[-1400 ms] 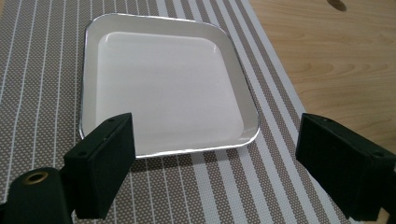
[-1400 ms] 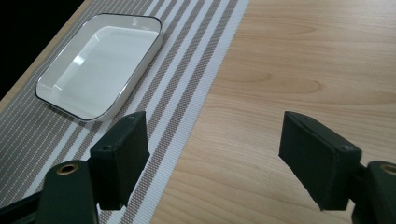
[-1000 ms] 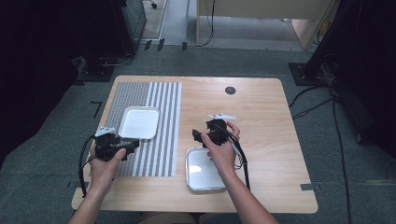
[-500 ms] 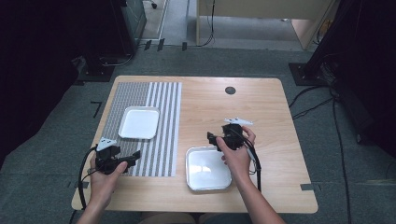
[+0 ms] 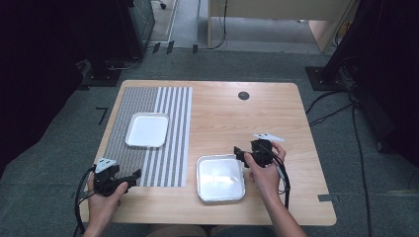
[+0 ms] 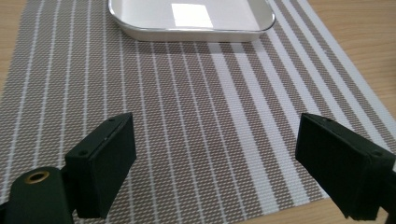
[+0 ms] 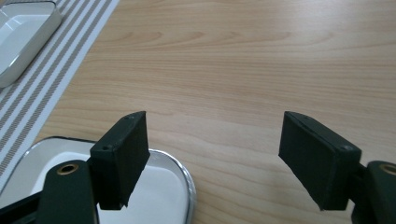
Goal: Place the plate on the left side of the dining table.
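Two white metal trays are on the wooden table point(image 5: 276, 118). One tray point(image 5: 146, 130) lies on a brown striped placemat point(image 5: 148, 143) at the left, also seen at the top of the left gripper view point(image 6: 191, 18). The other tray point(image 5: 220, 177) lies on bare wood near the front; its rim point(image 7: 180, 172) shows under my right gripper's left jaw. My left gripper point(image 5: 133, 175) is open over the placemat's front edge point(image 6: 215, 158), holding nothing. My right gripper point(image 5: 238, 152) is open just right of the front tray's far corner point(image 7: 212, 154), holding nothing.
A round dark grommet point(image 5: 243, 96) sits in the table's far middle. Bare wood spreads to the right and behind the front tray. Cables point(image 5: 336, 108) lie on the grey floor to the right of the table.
Both hands have drawn back toward the table's front. The left gripper has left the tray on the placemat; the right gripper has moved right and nearer, off the front tray.
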A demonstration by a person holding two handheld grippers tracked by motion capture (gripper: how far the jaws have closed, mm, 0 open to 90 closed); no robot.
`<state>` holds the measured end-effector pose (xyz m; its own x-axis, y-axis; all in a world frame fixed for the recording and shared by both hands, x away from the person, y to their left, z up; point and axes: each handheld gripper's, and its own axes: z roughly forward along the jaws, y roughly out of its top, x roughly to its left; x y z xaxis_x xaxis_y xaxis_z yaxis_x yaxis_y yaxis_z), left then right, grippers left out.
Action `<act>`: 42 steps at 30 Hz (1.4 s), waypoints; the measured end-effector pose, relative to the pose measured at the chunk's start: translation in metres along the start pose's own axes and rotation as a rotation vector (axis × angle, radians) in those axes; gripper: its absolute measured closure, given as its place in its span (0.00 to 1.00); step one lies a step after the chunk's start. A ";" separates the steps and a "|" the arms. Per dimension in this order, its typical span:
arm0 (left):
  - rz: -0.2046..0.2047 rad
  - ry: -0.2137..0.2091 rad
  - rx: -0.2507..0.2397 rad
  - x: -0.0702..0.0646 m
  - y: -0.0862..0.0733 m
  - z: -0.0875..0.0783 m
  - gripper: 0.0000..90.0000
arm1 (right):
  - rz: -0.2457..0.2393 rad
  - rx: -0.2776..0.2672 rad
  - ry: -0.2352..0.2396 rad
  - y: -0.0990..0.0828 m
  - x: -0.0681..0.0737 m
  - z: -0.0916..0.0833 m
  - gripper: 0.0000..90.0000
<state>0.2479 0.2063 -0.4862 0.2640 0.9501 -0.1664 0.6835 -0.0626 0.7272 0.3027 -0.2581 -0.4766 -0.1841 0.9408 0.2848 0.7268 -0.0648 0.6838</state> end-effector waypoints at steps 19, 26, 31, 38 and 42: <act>-0.040 0.084 0.021 0.030 -0.024 -0.004 0.15 | 0.072 -0.026 -0.075 -0.027 -0.056 -0.035 0.27; -0.040 0.113 0.018 0.040 -0.028 -0.008 0.15 | 0.105 -0.037 -0.112 -0.035 -0.079 -0.049 0.27; -0.046 0.124 0.007 0.049 -0.029 -0.010 0.16 | 0.106 -0.045 -0.145 -0.041 -0.094 -0.059 0.27; -0.062 0.145 -0.002 0.062 -0.032 -0.014 0.16 | 0.115 -0.059 -0.186 -0.054 -0.118 -0.074 0.27; -0.071 0.160 0.002 0.069 -0.033 -0.017 0.16 | 0.122 -0.062 -0.211 -0.062 -0.131 -0.081 0.27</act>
<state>0.2319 0.2788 -0.5105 0.1032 0.9887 -0.1087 0.6981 0.0059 0.7160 0.2279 -0.4047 -0.5016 0.0496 0.9730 0.2252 0.6921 -0.1961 0.6947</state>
